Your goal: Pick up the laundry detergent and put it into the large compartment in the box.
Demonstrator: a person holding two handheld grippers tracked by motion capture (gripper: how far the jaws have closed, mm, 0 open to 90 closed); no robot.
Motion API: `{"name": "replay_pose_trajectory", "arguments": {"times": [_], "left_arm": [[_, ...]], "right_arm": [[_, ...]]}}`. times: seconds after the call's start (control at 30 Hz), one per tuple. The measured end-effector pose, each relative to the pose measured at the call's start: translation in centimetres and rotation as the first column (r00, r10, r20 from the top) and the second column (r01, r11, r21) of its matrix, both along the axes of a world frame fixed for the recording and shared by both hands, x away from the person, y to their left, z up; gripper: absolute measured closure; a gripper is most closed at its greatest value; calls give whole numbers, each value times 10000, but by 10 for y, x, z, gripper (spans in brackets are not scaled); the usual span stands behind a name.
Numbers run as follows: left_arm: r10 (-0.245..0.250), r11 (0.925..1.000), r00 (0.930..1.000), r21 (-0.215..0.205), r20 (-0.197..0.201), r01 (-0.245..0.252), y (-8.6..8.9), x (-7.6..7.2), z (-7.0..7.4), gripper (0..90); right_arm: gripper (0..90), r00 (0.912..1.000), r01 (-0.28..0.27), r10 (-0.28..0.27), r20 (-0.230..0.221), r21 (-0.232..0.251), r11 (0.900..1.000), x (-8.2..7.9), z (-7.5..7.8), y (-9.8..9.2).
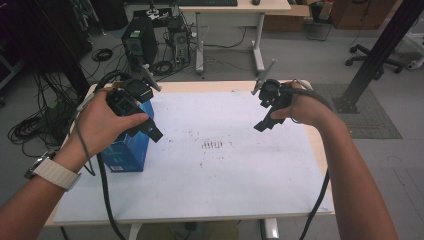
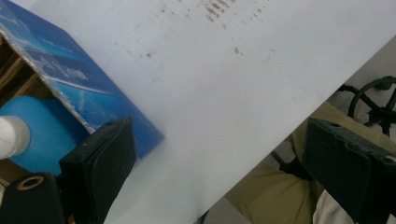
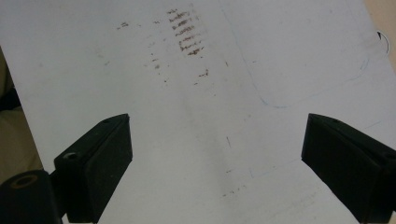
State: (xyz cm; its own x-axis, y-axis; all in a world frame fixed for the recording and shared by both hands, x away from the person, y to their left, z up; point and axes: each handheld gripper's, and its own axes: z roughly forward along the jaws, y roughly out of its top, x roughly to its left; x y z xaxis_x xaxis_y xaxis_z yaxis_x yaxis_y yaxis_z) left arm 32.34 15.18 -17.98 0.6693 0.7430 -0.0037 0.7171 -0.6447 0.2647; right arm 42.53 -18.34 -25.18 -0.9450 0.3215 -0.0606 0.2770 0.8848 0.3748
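Blue box point(image 1: 127, 150) just under left gripper point(image 1: 150, 131), jaws spread, not touching.

grey floor point(image 1: 310, 55) strewn with cables point(image 1: 30, 125), a pale desk point(image 1: 235, 7) behind, perhaps a computer tower point(image 1: 140, 42) beside it.

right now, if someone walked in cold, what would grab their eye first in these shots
Most likely the blue box at the table's left edge: it stands open, with a blue bottle with a white cap inside. The left gripper hangs just over it with jaws wide open. Next come the brown smudges in the middle of the white sheet, and the right gripper, also open, held above the sheet's far right side.
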Motion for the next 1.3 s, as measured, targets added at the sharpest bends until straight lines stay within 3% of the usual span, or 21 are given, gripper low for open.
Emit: {"name": "replay_pose_trajectory", "arguments": {"times": [0.6,0.97,1.3], "left_arm": [[-1053,9944,9944,64,-9,1053,-12,-14,-4,106],[-1766,9843,9843,23,-38,1766,-16,-19,-11,105],[-1900,9818,9818,-21,-49,1900,-17,-22,-14,102]], "right_arm": [[87,10000,-63,63,-17,-17,10000,1,-2,4],[87,10000,-51,51,-27,-50,10000,3,-3,6],[87,10000,-51,51,-31,-69,10000,3,-4,7]]}}
